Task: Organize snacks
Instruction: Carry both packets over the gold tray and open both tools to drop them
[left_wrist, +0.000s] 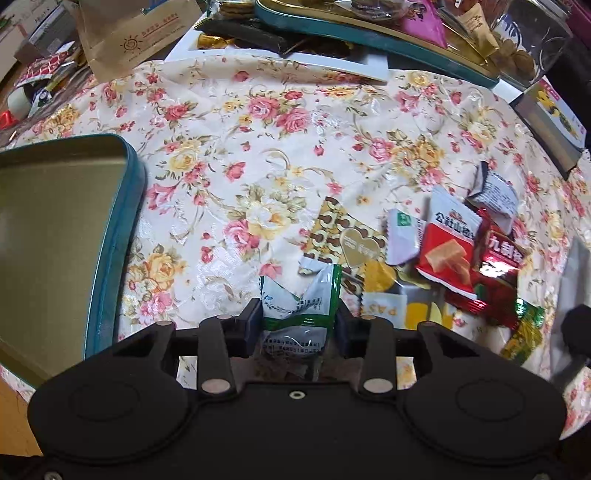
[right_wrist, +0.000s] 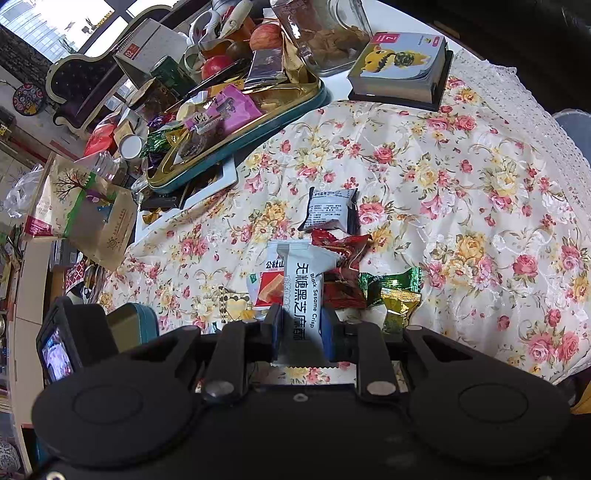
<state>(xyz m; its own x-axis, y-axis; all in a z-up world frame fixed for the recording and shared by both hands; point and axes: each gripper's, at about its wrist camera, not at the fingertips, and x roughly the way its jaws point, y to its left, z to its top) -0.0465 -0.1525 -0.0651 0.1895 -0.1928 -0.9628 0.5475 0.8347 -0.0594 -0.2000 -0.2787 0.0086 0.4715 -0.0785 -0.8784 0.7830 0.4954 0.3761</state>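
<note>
pinching snacks: left hand-held gripper (left_wrist: 297, 325) green-white packet (left_wrist: 303, 299), right hand-held gripper (right_wrist: 300, 328) sesame crisp (right_wrist: 301, 291).

Left gripper (left_wrist: 299, 325) is pinching tight, its 2 fingers (left_wrist: 248, 325) clamping a packet. Right gripper (right_wrist: 301, 328) is doing likewise, jaws closed on a wrapper.

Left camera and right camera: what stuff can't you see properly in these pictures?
- Green packet, left view: its lower end is hidden behind the left claw.
- Teal tin, left view: cut off by the left edge.
- Sesame crisp, right view: its bottom is hidden between the right claw fingers.
- Red-orange packet, right view: half covered by the crisp.
- Packet print, right view: too small to read.
</note>
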